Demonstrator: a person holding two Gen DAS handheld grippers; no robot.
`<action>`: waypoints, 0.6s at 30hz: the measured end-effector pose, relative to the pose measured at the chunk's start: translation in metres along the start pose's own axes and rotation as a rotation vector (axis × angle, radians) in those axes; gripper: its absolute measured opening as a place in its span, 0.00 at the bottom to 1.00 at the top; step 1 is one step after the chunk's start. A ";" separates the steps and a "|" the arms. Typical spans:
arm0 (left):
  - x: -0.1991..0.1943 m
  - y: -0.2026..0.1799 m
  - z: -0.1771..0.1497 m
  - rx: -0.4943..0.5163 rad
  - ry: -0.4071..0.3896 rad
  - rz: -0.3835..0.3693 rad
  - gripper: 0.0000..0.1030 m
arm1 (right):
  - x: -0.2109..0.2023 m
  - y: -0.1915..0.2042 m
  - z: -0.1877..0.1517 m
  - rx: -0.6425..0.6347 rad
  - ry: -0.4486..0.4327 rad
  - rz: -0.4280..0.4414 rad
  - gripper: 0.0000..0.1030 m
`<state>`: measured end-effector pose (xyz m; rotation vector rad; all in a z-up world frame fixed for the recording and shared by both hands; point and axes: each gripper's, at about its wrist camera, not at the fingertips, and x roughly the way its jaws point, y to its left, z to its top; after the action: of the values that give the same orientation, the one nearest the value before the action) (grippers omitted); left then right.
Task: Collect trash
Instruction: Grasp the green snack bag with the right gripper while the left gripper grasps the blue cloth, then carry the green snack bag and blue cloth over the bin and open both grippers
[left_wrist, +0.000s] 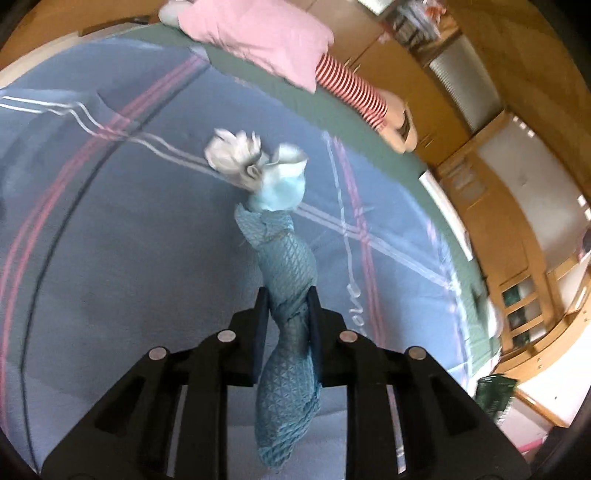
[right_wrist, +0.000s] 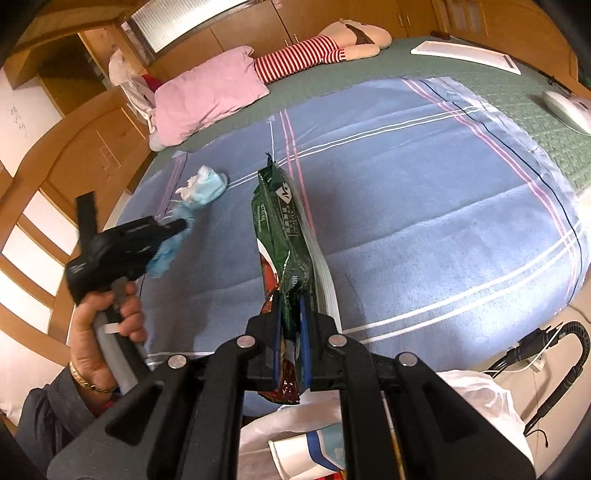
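Note:
My left gripper (left_wrist: 286, 295) is shut on a twisted teal quilted cloth (left_wrist: 288, 280) that runs out over the blue blanket (left_wrist: 129, 240). At the cloth's far end lie a crumpled white tissue (left_wrist: 232, 155) and a light blue face mask (left_wrist: 284, 184). In the right wrist view the left gripper (right_wrist: 181, 225) shows at the left, held by a hand (right_wrist: 107, 317), with the teal cloth (right_wrist: 166, 254) hanging from it near the mask (right_wrist: 208, 184). My right gripper (right_wrist: 290, 302) is shut on a green snack wrapper (right_wrist: 282, 221) that sticks forward above the bed.
A white plastic bag (right_wrist: 476, 398) with a paper cup and other trash sits below the right gripper at the bed's edge. A pink pillow (right_wrist: 207, 96), a striped plush doll (right_wrist: 317, 51), a white panel (right_wrist: 465, 51) and a white device (right_wrist: 569, 107) lie on the green mattress cover. Wooden cabinets surround the bed.

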<state>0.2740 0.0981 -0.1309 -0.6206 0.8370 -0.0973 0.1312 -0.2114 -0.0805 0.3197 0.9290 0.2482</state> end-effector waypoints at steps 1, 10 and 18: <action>-0.007 0.000 -0.003 -0.002 -0.011 -0.003 0.20 | -0.001 -0.001 0.000 0.001 -0.002 0.001 0.09; -0.061 -0.054 -0.049 0.333 -0.224 0.309 0.20 | -0.007 0.019 -0.005 -0.072 -0.047 -0.073 0.09; -0.107 -0.073 -0.097 0.423 -0.293 0.402 0.20 | -0.035 0.039 -0.008 -0.131 -0.106 -0.054 0.09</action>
<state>0.1436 0.0257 -0.0687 -0.0585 0.6159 0.1761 0.1014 -0.1863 -0.0445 0.1850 0.8120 0.2388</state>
